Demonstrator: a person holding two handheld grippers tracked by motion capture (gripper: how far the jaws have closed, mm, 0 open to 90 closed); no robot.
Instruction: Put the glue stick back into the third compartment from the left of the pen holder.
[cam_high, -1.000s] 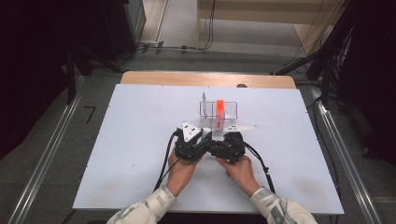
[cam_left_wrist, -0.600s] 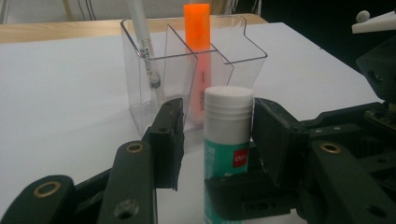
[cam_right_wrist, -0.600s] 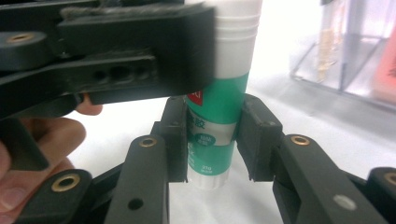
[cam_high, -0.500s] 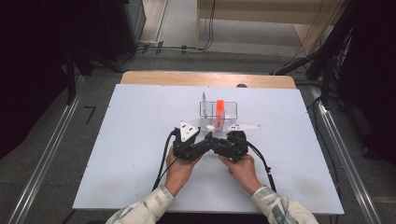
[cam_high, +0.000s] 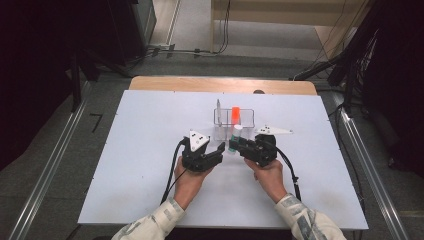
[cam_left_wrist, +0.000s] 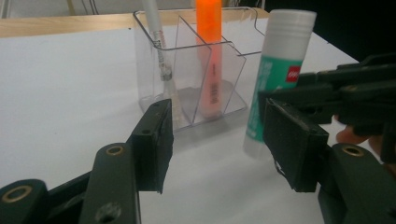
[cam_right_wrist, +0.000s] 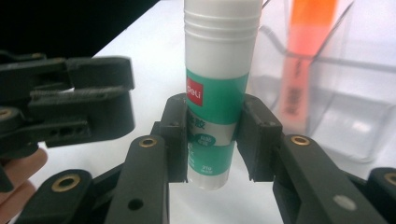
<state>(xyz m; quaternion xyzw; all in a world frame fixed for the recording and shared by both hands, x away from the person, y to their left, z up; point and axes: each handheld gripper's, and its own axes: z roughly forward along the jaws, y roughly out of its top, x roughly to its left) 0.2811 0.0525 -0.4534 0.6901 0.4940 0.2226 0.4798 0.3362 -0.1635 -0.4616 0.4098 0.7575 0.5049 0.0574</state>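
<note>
A white and green glue stick (cam_right_wrist: 219, 60) stands upright, just above the table, with my right gripper (cam_right_wrist: 215, 121) shut on its lower half. From above, the glue stick (cam_high: 234, 139) and the right gripper (cam_high: 237, 145) are just in front of a clear divided organizer (cam_high: 246, 118). The organizer holds an orange highlighter (cam_high: 235, 115) and a grey pen (cam_high: 218, 110). My left gripper (cam_left_wrist: 217, 116) is open with nothing between its pads. Its jaws have just been opening. It sits left of the glue stick (cam_left_wrist: 275, 70), a short gap away from it.
The white table top (cam_high: 140, 165) has free room to the left, to the right and towards me. A wooden strip (cam_high: 220, 84) runs along its far edge. Cables trail from both grippers towards the person's forearms.
The two grippers, close together before, have drawn apart. The left jaws have spread and moved off to the left. The glue stick stays in the right gripper, which has shifted slightly right.
</note>
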